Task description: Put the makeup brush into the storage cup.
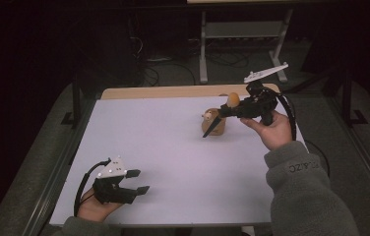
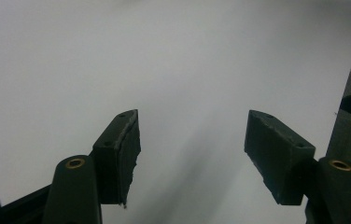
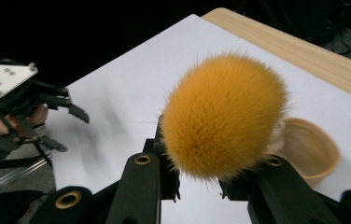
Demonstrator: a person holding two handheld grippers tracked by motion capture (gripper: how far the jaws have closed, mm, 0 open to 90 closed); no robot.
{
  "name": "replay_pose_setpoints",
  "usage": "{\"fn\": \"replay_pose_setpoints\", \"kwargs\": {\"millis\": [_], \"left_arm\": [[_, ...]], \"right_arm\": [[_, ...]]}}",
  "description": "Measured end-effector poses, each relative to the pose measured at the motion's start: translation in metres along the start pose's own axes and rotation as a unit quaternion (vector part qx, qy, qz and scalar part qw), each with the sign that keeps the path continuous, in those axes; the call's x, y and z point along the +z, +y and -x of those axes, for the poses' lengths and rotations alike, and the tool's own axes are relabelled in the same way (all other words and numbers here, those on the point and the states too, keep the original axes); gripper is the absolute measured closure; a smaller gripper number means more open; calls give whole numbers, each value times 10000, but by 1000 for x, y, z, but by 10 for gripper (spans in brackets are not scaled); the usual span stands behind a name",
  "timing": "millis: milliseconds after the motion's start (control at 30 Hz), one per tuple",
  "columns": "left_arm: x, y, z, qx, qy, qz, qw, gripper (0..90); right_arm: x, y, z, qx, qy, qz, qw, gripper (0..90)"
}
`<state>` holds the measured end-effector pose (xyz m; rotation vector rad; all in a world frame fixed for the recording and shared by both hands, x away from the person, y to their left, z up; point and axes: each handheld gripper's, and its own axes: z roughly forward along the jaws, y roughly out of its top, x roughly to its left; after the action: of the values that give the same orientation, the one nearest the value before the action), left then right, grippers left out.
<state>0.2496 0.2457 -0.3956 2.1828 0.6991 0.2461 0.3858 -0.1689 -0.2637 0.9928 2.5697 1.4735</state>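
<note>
High view: right claw (image 1: 211, 129) hangs over the far right of the bench (image 1: 173, 147), above a tan wooden cup (image 1: 214, 124). The orange fluffy ball (image 1: 232, 100) peeks out behind it, mostly hidden by the claw body. Left claw (image 1: 140, 181) sits low at the near left corner, jaws apart, nothing between them.

Left gripper view: left claw (image 2: 192, 140) open over bare white bench surface, empty.

Right gripper view: right claw (image 3: 199, 184) clamped on the fuzzy orange ball (image 3: 224, 114); fur hides the pads. Cup (image 3: 310, 150) lies behind the ball, partly covered. Left claw (image 3: 66, 126) is blurred far off.
</note>
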Motion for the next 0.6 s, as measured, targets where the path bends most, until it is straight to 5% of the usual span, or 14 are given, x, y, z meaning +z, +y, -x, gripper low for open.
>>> {"fn": "replay_pose_setpoints", "kwargs": {"millis": [600], "left_arm": [[-1, 1, -4, -43, 3, 104, 9999, 332]], "right_arm": [[-9, 35, 42, 379, -706, -57, 9968, 710]]}}
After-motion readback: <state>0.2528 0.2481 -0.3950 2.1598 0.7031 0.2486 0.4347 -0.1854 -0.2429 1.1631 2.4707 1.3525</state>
